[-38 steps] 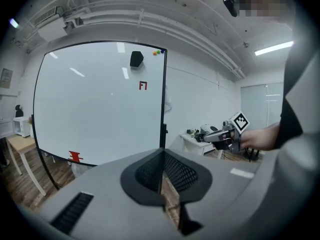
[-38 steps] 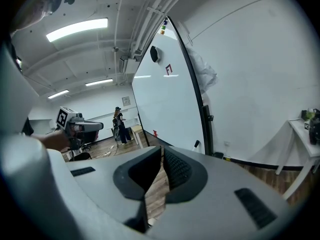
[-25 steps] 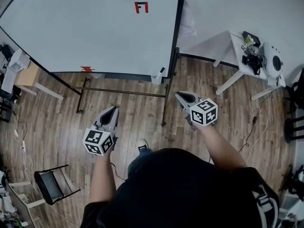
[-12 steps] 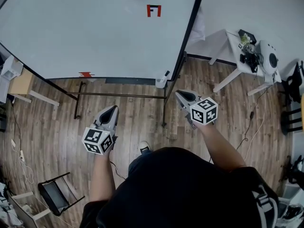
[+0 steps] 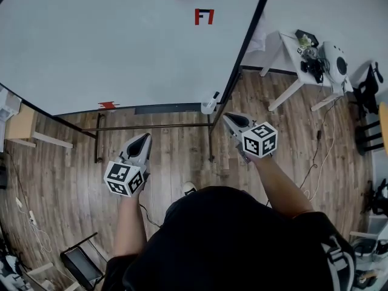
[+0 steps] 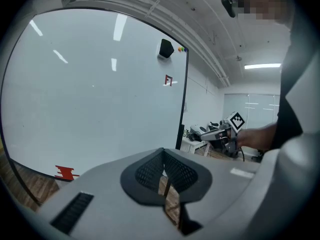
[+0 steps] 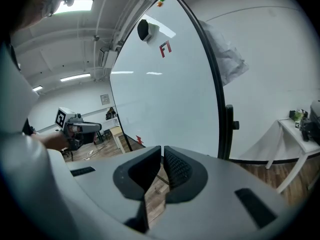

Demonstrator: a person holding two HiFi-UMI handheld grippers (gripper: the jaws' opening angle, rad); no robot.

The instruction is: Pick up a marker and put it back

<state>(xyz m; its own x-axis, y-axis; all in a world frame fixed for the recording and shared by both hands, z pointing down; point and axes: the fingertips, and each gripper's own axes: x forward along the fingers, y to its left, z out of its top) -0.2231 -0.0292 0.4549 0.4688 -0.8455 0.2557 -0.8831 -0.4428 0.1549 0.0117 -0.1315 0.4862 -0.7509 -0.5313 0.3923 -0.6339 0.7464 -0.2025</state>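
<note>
Head view: the marker point(image 5: 215, 94), tiny and hard to make out, pokes from a white cup point(image 5: 208, 107) at the whiteboard's point(image 5: 121, 47) lower corner. It is just ahead of the right gripper point(image 5: 232, 119) but not touching it, and farther from the left gripper point(image 5: 144, 138).

Left gripper view: jaws pressed together, nothing between them.

Right gripper view: jaws likewise closed and empty.

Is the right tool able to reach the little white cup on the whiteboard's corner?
Probably yes. The right tool points toward the white cup at the whiteboard's lower corner, and nothing shows between them. Its jaws are shut and empty, so they would need to open first.
</note>
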